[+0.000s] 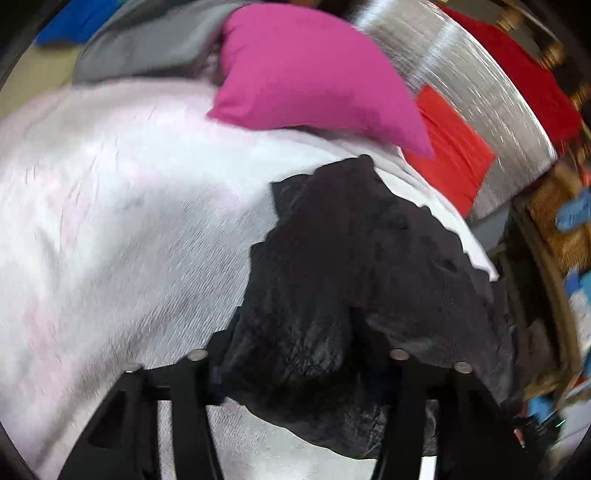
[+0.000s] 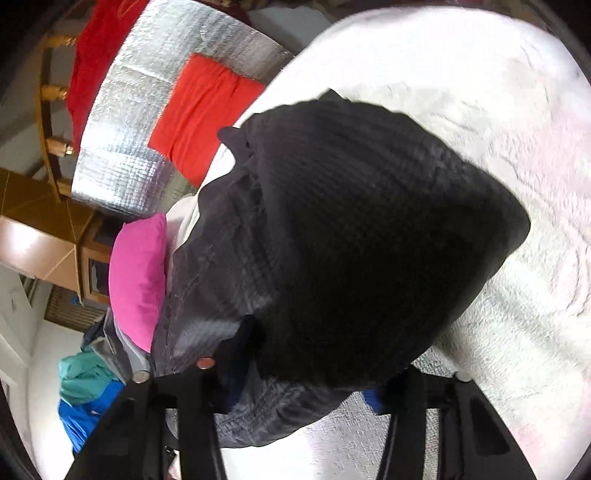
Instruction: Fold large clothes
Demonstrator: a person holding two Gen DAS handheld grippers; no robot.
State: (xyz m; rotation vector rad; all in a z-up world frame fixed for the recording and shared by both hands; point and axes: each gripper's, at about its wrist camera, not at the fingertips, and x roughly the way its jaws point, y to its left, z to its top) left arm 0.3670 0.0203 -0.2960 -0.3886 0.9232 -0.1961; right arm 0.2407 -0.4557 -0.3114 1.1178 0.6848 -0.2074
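A black knitted garment [image 1: 351, 258] lies crumpled on a white bedspread [image 1: 129, 203], reaching toward the bed's right edge. Its near fold is bunched between the fingers of my left gripper [image 1: 303, 373], which is shut on it. In the right wrist view the same black garment [image 2: 369, 221] bulges up close to the camera and fills the gap of my right gripper [image 2: 303, 387], which is shut on its near edge. The cloth hides most of both fingertips there. The white bedspread [image 2: 498, 110] spreads out to the right behind it.
A pink pillow [image 1: 314, 70] rests on the bed beyond the garment, with a grey garment [image 1: 147, 44] and blue cloth [image 1: 77, 18] behind it. A red cloth [image 1: 450, 147] lies on a silver foil mat [image 1: 461, 62]. Teal and blue clothes [image 2: 88, 387] are heaped at the left.
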